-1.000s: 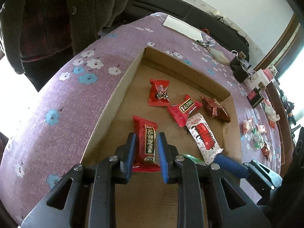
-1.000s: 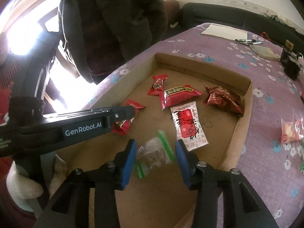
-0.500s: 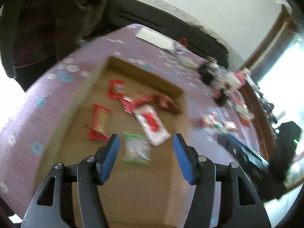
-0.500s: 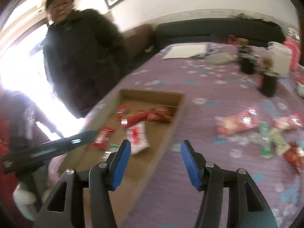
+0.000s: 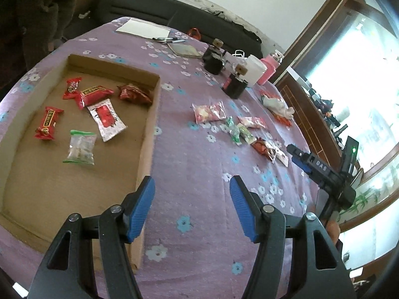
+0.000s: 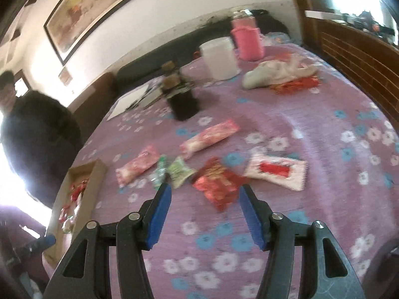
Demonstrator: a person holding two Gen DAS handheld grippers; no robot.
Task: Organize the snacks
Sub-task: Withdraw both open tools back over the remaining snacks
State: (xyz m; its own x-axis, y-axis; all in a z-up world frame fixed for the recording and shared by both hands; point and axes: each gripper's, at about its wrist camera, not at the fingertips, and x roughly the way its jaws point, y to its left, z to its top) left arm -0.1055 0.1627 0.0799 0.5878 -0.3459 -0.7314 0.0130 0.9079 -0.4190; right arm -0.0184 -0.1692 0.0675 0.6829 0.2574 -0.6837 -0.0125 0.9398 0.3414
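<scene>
A shallow cardboard tray (image 5: 149, 114) on the purple flowered tablecloth holds several snack packets, among them a long red one (image 5: 48, 122) and a clear green-edged bag (image 5: 81, 148). More loose snacks (image 5: 234, 128) lie on the cloth to its right. My left gripper (image 5: 192, 193) is open and empty above the tray's right wall. My right gripper (image 6: 204, 199) is open and empty just before a red packet (image 6: 219, 182). A white-and-red packet (image 6: 276, 170) and green candies (image 6: 174, 169) lie beside it. The right gripper also shows in the left wrist view (image 5: 299, 158).
Two dark jars (image 5: 234, 86), a white tub (image 6: 220, 58) and a pink bottle (image 6: 247, 38) stand at the back. A white cloth (image 6: 274, 73) lies at the right. Paper and pens (image 5: 147, 28) lie far back. A person in dark clothes (image 6: 32, 129) stands at the left.
Both grippers let go of their packets in the tray, opened wide and pulled back. The right gripper swung right to the loose snacks; the left moved right over the tray's wall.
</scene>
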